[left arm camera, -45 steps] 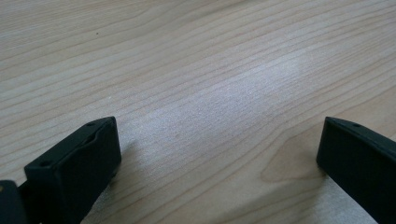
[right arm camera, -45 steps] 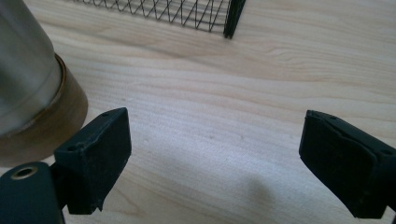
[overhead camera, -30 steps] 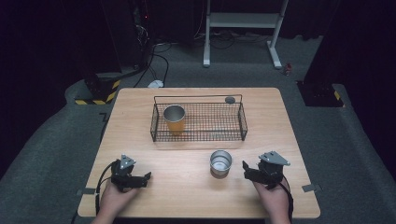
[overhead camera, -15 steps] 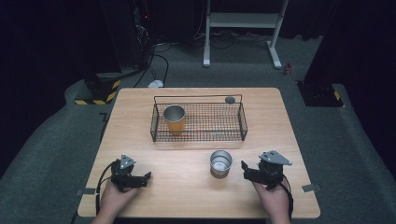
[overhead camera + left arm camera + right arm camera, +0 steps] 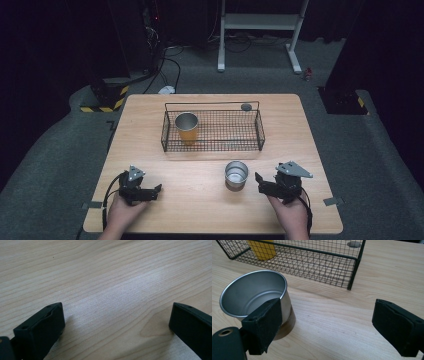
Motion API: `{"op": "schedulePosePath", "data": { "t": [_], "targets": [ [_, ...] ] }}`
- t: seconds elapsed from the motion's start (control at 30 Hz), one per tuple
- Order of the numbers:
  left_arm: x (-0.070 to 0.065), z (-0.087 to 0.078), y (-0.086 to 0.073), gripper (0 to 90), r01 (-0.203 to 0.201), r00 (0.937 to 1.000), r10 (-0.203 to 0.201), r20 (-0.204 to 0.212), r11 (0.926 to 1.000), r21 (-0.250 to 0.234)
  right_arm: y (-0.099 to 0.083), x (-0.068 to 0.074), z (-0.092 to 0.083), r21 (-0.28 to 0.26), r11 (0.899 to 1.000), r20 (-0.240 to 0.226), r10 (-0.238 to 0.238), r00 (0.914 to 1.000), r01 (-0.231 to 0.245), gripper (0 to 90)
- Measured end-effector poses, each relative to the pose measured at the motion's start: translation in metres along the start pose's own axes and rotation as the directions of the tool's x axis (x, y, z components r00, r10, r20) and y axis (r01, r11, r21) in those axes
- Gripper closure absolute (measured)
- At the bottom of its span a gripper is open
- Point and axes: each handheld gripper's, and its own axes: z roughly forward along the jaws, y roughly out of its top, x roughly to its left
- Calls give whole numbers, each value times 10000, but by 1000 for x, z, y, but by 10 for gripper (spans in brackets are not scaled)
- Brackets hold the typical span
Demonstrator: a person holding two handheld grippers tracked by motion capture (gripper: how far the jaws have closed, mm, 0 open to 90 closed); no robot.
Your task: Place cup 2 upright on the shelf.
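The upright steel cup (image 5: pixel 236 174) stands just left of the right gripper (image 5: pixel 263 185), whose wide-open, empty fingers (image 5: pixel 263 325) point toward it; the left gripper (image 5: pixel 150 192), likewise open and empty, is farther off.

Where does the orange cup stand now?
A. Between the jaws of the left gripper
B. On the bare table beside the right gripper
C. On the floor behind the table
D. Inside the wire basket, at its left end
D: in the high view the orange cup stands upright inside the wire basket, at its left end; the cup near the right gripper is a silver cup.
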Motion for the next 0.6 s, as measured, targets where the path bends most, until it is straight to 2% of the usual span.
{"op": "schedulePosePath", "data": {
  "t": [0.27, 0.6],
  "targets": [
    [0, 0, 0, 7, 50, 10000, -50, 4, 10000, -9, 4, 15, 3, -217, 9995, -448, -232, 9987, 223, 96],
    [0, -1, -1, 7, 66, 10000, -65, 16, 10000, -53, 9, 31, 5, -361, 9984, -698, -457, 9965, 433, 96]
  ]
}}
